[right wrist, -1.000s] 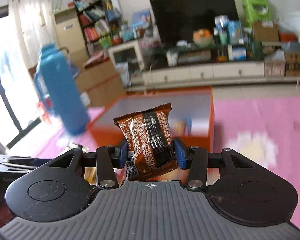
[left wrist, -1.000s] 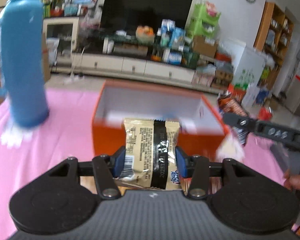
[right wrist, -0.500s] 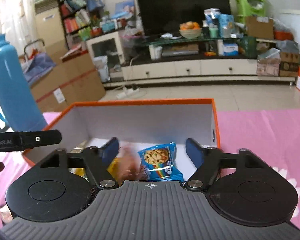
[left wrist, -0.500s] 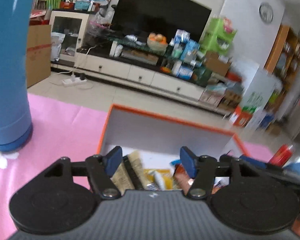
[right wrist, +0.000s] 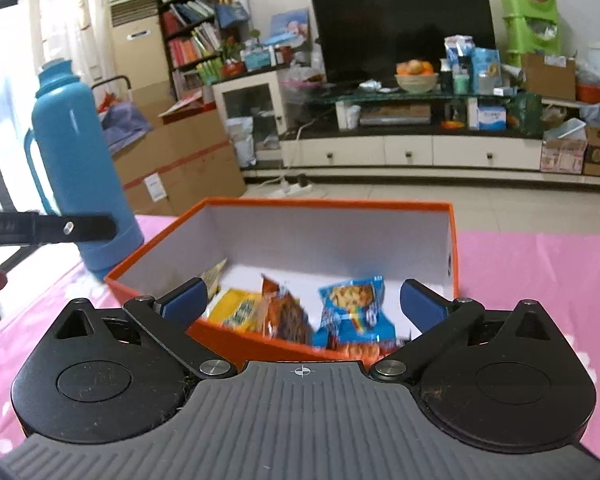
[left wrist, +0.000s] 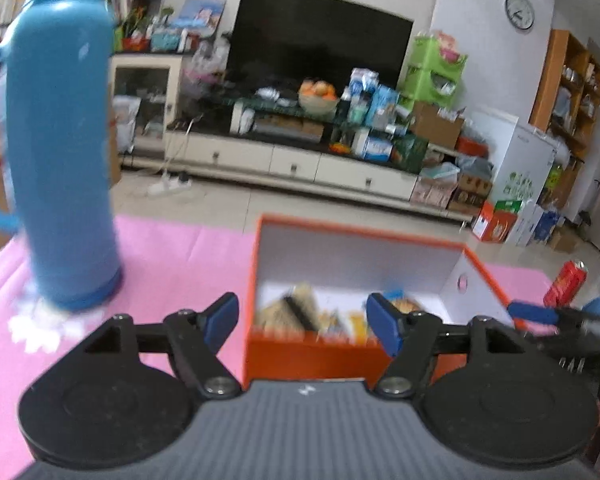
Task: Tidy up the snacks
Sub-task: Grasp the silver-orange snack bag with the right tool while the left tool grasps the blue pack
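Both snack packets dropped into orange box [right wrist: 452, 236], jaws opening

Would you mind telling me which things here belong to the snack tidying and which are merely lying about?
Part of the job:
- orange cardboard box with white inside
- blue cookie packet, brown packet and yellow packet inside it
- left gripper and right gripper, both open and empty

Just lying about:
- tall blue plastic thermos
- red drinks can
- pink tablecloth

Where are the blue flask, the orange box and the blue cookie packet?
blue flask [right wrist: 82, 160]: right wrist view, middle of its body.
orange box [right wrist: 324, 202]: right wrist view, far rim.
blue cookie packet [right wrist: 354, 312]: right wrist view, its front, inside the box.
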Demonstrator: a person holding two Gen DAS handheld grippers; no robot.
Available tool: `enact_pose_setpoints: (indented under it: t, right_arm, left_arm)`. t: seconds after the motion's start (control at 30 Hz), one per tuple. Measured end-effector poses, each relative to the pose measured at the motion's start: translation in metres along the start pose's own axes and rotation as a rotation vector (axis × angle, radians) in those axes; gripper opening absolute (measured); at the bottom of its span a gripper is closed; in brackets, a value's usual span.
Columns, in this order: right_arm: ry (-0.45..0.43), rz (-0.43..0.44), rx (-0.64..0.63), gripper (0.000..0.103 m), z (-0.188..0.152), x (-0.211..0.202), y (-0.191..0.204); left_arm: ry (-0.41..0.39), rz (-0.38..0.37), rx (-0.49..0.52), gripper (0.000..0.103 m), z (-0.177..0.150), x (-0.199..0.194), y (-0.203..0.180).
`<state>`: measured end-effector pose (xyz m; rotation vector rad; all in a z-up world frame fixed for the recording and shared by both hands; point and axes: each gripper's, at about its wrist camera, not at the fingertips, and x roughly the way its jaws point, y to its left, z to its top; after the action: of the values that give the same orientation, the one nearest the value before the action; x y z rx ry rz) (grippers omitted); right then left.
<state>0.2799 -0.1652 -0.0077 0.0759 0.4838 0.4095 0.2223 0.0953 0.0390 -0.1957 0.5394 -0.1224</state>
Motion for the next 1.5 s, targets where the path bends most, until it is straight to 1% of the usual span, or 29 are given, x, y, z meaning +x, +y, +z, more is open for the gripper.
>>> enact_pose_setpoints:
  t: [0.07, 0.17, 0.2, 0.27, 0.33, 0.4, 0.43, 0.5, 0.53, 0.63, 0.67, 0.7, 0.73, 0.77, 0.8, 0.83, 0.87, 0.9, 1.0, 1.1, 1.17, 1.3, 1.37, 1.4, 1.43, 1.47, 1.5]
  right_arm:
    - [0.010, 0.003, 0.008, 0.098, -0.005, -0.009, -0.001]
    - [0.020, 0.019, 0.032, 0.098, -0.015, -0.032, -0.004]
    - [0.020, 0.021, 0.038, 0.098, -0.020, -0.042, -0.004]
    - [0.014, 0.015, 0.050, 0.098, -0.031, -0.060, -0.005]
    - [0.013, 0.002, 0.069, 0.098, -0.049, -0.081, -0.009]
    - [0.025, -0.020, 0.100, 0.098, -0.068, -0.099, -0.015]
    - [0.036, -0.028, 0.125, 0.098, -0.078, -0.107, -0.019]
    - [0.059, -0.035, 0.191, 0.098, -0.097, -0.122, -0.029]
    - [0.066, -0.039, 0.226, 0.098, -0.105, -0.128, -0.035]
    - [0.088, -0.059, 0.305, 0.098, -0.123, -0.138, -0.052]
    - [0.091, -0.072, 0.313, 0.098, -0.126, -0.138, -0.058]
    - [0.096, -0.098, 0.319, 0.098, -0.129, -0.138, -0.063]
    - [0.101, -0.121, 0.320, 0.098, -0.130, -0.137, -0.066]
    - [0.105, -0.141, 0.318, 0.098, -0.131, -0.136, -0.070]
    - [0.107, -0.158, 0.312, 0.098, -0.131, -0.135, -0.074]
    - [0.110, -0.174, 0.306, 0.098, -0.131, -0.134, -0.076]
    - [0.111, -0.185, 0.301, 0.098, -0.129, -0.131, -0.077]
    - [0.111, -0.195, 0.297, 0.098, -0.128, -0.129, -0.079]
    - [0.088, -0.195, 0.270, 0.098, -0.122, -0.120, -0.077]
    - [0.077, -0.200, 0.212, 0.098, -0.110, -0.099, -0.066]
    - [0.077, -0.199, 0.171, 0.098, -0.104, -0.084, -0.059]
    - [0.165, -0.250, 0.122, 0.098, -0.105, -0.050, -0.052]
    - [0.178, -0.251, 0.144, 0.097, -0.106, -0.041, -0.053]
    - [0.180, -0.248, 0.159, 0.096, -0.107, -0.040, -0.054]
    - [0.186, -0.232, 0.175, 0.091, -0.108, -0.039, -0.056]
    - [0.187, -0.221, 0.191, 0.084, -0.109, -0.041, -0.056]
    - [0.197, -0.217, 0.198, 0.084, -0.108, -0.043, -0.055]
  left_arm:
    - [0.034, 0.020, -0.047, 0.069, -0.018, -0.019, 0.011]
    - [0.082, 0.074, -0.098, 0.070, -0.062, -0.052, 0.027]
    - [0.109, 0.104, -0.115, 0.070, -0.080, -0.062, 0.031]
    - [0.163, 0.137, -0.142, 0.070, -0.112, -0.077, 0.037]
    - [0.209, 0.163, -0.143, 0.070, -0.138, -0.085, 0.037]
    - [0.243, 0.183, -0.110, 0.070, -0.150, -0.083, 0.032]
    - [0.247, 0.190, -0.074, 0.072, -0.152, -0.080, 0.028]
    - [0.238, 0.237, 0.020, 0.072, -0.156, -0.074, 0.019]
    - [0.234, 0.249, 0.062, 0.072, -0.156, -0.069, 0.015]
    - [0.245, 0.275, 0.121, 0.073, -0.155, -0.052, 0.006]
    - [0.230, 0.271, 0.116, 0.073, -0.154, -0.051, 0.005]
    - [0.230, 0.260, 0.109, 0.072, -0.153, -0.049, 0.004]
    - [0.227, 0.244, 0.100, 0.059, -0.153, -0.049, 0.004]
    - [0.223, 0.216, 0.097, 0.052, -0.154, -0.051, 0.003]
    - [0.220, 0.170, 0.092, 0.051, -0.154, -0.054, -0.001]
    - [0.216, 0.117, 0.085, 0.052, -0.155, -0.056, -0.002]
    - [0.218, 0.083, 0.087, 0.054, -0.156, -0.056, -0.005]
    - [0.222, 0.079, 0.103, 0.054, -0.159, -0.054, -0.009]
    - [0.213, 0.120, 0.163, 0.056, -0.163, -0.050, -0.018]
    - [0.208, 0.129, 0.153, 0.059, -0.161, -0.046, -0.019]
    - [0.207, 0.128, 0.151, 0.064, -0.162, -0.045, -0.021]
    - [0.206, 0.122, 0.152, 0.067, -0.161, -0.041, -0.020]
    - [0.209, 0.118, 0.138, 0.067, -0.159, -0.041, -0.019]
    - [0.209, 0.114, 0.126, 0.067, -0.158, -0.042, -0.018]
    - [0.209, 0.110, 0.114, 0.067, -0.158, -0.043, -0.016]
    - [0.210, 0.103, 0.100, 0.068, -0.157, -0.043, -0.014]
    - [0.210, 0.099, 0.088, 0.068, -0.156, -0.043, -0.012]
